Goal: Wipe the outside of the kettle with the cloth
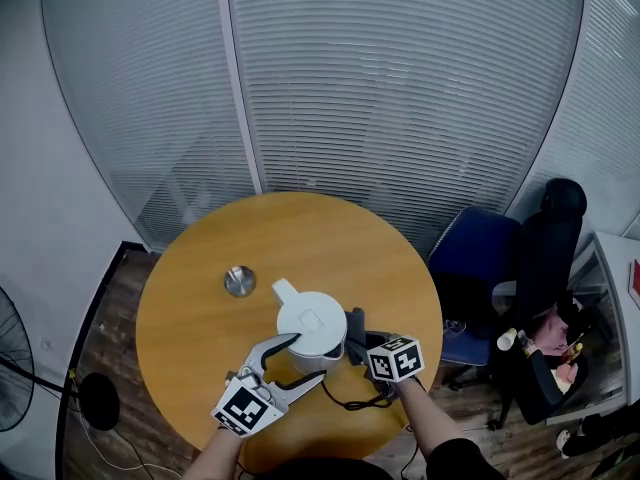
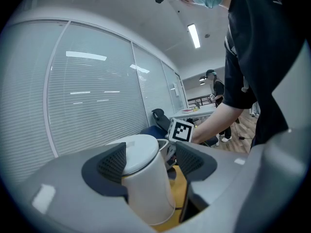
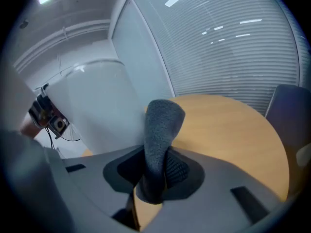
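A white kettle [image 1: 311,325] stands on the round wooden table [image 1: 330,233], near its front edge. My left gripper [image 1: 305,359] is open, its jaws reaching either side of the kettle's lower front. In the left gripper view the kettle [image 2: 146,183] sits between the pads, close to the left pad [image 2: 109,164], with a gap on the right. My right gripper [image 1: 356,344] is shut on a grey cloth [image 1: 356,326] at the kettle's right side. In the right gripper view the cloth [image 3: 160,140] sticks up from the jaws, right beside the kettle's white wall [image 3: 97,113].
A small round metal disc [image 1: 239,281] lies on the table left of the kettle. A black cord [image 1: 352,401] loops near the front edge. A blue chair [image 1: 475,263] and a black chair [image 1: 548,258] stand to the right, a fan [image 1: 10,373] to the left. Glass walls with blinds lie behind.
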{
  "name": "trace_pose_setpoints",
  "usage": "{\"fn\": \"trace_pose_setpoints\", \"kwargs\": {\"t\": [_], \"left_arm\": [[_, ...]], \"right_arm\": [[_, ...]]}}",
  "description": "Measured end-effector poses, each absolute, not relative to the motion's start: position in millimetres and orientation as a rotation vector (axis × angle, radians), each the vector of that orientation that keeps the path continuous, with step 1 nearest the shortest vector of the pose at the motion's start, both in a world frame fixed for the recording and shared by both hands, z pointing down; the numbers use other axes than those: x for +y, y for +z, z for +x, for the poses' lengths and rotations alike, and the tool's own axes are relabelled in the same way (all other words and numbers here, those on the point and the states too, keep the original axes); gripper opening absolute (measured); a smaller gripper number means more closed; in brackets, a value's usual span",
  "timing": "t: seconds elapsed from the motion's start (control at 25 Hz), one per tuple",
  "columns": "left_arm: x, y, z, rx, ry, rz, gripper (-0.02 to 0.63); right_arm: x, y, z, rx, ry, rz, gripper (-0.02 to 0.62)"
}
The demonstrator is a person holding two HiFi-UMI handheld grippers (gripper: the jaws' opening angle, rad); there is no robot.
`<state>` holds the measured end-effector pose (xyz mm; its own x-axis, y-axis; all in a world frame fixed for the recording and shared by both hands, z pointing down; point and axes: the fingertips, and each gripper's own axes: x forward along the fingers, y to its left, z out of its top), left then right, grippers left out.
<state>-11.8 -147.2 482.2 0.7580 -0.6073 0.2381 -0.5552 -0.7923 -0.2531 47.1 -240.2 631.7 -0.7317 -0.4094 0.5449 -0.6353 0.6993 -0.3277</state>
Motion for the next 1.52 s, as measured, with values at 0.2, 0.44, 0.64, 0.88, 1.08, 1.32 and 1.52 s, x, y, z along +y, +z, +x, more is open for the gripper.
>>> {"fn": "trace_pose_setpoints", "kwargs": {"t": [0.2,0.44,0.64,0.88,1.08,1.32,1.52], "left_arm": [[-147.1,482.3,-11.3,0.935,-0.456,-2.789,0.307],[-149.7,478.2,-11.3,0.975,-0.396,-2.813,0.307],[-147.9,479.5,-11.0,0.949,-0.397,-2.801,0.307],[-149.3,477.3,-10.5,0.976,-0.371,-2.812,0.306],[-147.8,475.8,-11.4,0.988,-0.365,-2.817,0.307],[-145.2,474.7,-10.1,1.015,-0.343,-2.839,0.307],[-147.2,475.8,-10.6,1.013,-0.336,-2.830,0.307]], "right_arm": [[-230.9,677.4,47.4,-2.362,0.739,0.758,0.101],[-230.6,692.9,46.6,-2.301,0.717,0.724,0.101],[-243.5,660.9,54.2,-2.381,0.618,0.779,0.101],[-270.7,561.8,49.8,-2.602,0.270,0.731,0.101],[-280.2,502.1,31.9,-2.673,-0.014,0.619,0.101],[-286.5,506.3,6.9,-2.631,-0.146,0.470,0.101],[-282.7,533.1,6.5,-2.546,-0.301,0.349,0.100]]}}
